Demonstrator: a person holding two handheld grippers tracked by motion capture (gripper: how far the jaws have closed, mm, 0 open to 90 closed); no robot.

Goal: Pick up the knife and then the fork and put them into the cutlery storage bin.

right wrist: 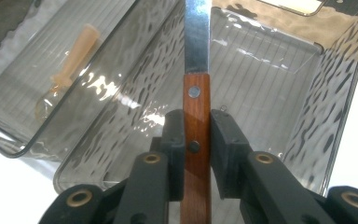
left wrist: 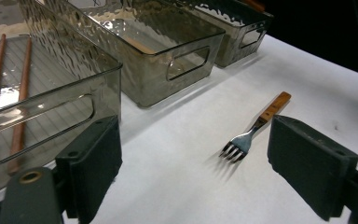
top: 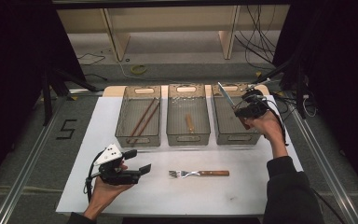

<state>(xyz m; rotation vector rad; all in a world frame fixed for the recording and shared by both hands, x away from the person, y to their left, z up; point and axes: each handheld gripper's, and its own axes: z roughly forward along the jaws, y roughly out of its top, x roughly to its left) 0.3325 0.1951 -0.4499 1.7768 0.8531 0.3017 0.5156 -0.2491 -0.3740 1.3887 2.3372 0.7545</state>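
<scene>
The bench (top: 261,186) carries three clear bins in a row: the left bin (top: 121,135) holds two chopsticks (top: 144,116), the middle bin (top: 189,139) a pale spoon (top: 189,122), and the right bin (top: 235,138) looks empty.

The right hand-held gripper (right wrist: 197,135) hangs over that right bin, its jaws pinching the wooden handle of a knife (right wrist: 196,70) with the blade pointing away, up over the bin. The pinch sits low on a narrow handle, so the knife could pivot between the pads, or the blade tip could strike the bin's far wall and skid out if lowered at a steep angle. A release from this height would likely let it bounce.

The left hand-held gripper (left wrist: 191,163) rests near the bench's front with jaws spread and nothing between them, aimed at the fork (left wrist: 254,128) lying on the bench; a hasty approach could nudge the fork away.
</scene>
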